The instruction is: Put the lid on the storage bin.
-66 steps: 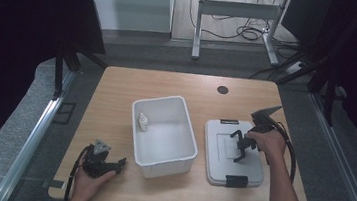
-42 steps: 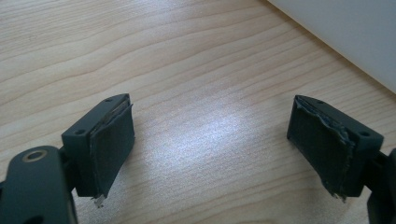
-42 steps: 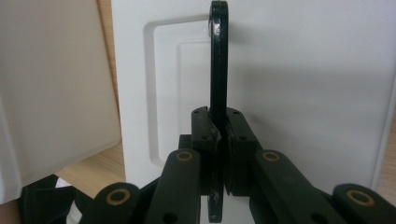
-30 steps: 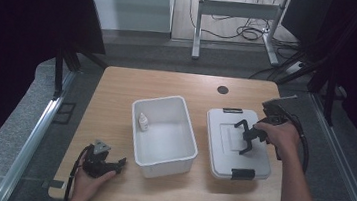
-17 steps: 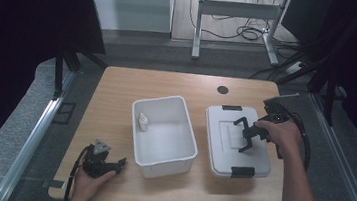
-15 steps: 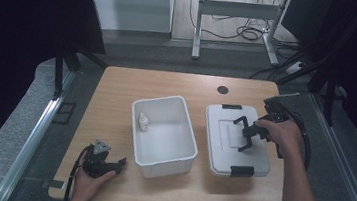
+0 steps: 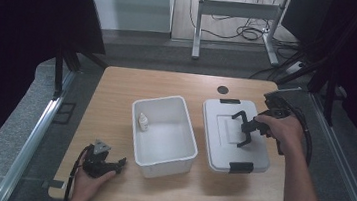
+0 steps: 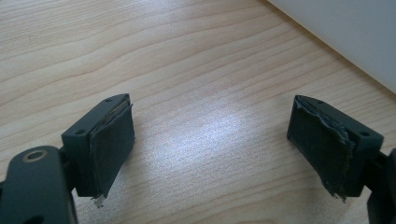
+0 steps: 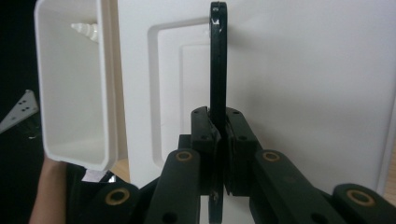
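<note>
Wooden tabletop [image 7: 116, 99], seen from above, carrying two white plastic items side by side near its middle. Open white bin [image 7: 163, 134], rectangular, long axis running from the near edge toward the far edge, standing just left of centre. White lid [image 7: 222, 140], flat on the tabletop just right of the bin and roughly parallel to it, with a black latch at its far end and another at its near end [image 7: 241, 167]; a narrow strip of wood separates lid from bin. Right hand-held gripper [image 7: 244, 130], reaching in over the right edge of the tabletop, jaws clamped tight on the lid's thin black handle [image 9: 217, 60], which stands up on edge from the recessed centre panel. Left hand-held gripper [image 7: 104, 163], resting near the near left corner of the tabletop, jaws spread wide with nothing between them, pads [image 8: 109, 144] facing bare wood and a white wall of the bin at upper right in the left gripper view. Small white bottle [image 7: 142, 122], lying inside the bin against its left wall toward the far end. Key relation: the bin lies directly left of the gripped lid, long axes aligned, so seating the lid would likely call for a lift and a short leftward carry by the right hand, which is the nearer one
</note>
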{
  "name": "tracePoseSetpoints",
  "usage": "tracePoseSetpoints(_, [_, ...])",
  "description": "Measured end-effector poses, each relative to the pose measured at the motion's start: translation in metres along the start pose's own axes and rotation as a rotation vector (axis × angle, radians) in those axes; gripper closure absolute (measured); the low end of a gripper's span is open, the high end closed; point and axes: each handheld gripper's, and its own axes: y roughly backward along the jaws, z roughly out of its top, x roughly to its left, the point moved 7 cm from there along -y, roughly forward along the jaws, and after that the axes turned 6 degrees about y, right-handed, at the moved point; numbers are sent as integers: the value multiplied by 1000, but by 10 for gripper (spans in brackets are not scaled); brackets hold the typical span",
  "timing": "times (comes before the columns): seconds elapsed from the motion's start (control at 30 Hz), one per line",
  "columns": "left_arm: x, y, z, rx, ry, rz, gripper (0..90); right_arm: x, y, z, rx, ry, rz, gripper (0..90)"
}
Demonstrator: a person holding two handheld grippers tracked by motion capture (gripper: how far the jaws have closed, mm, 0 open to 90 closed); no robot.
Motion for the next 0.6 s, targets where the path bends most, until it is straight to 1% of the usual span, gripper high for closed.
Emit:
tracePoseSetpoints(0.17, [0,0,0,-2,3,0,147,6,5,4,-8,9,-4,846])
tracePoseSetpoints(0.2, [0,0,0,0,1,0,147,11,8,5,-10,12,2,846])
tracePoseSetpoints(0.3, [0,0,0,-1,3,0,147,14,10,6,-14,22,0,846])
tracePoseSetpoints(0.37, [0,0,0,1,1,0,147,20,14,7,-17,28,6,846])
tracePoseSetpoints(0.6, [0,0,0,0,2,0,147,28,21,10,-31,38,13,846])
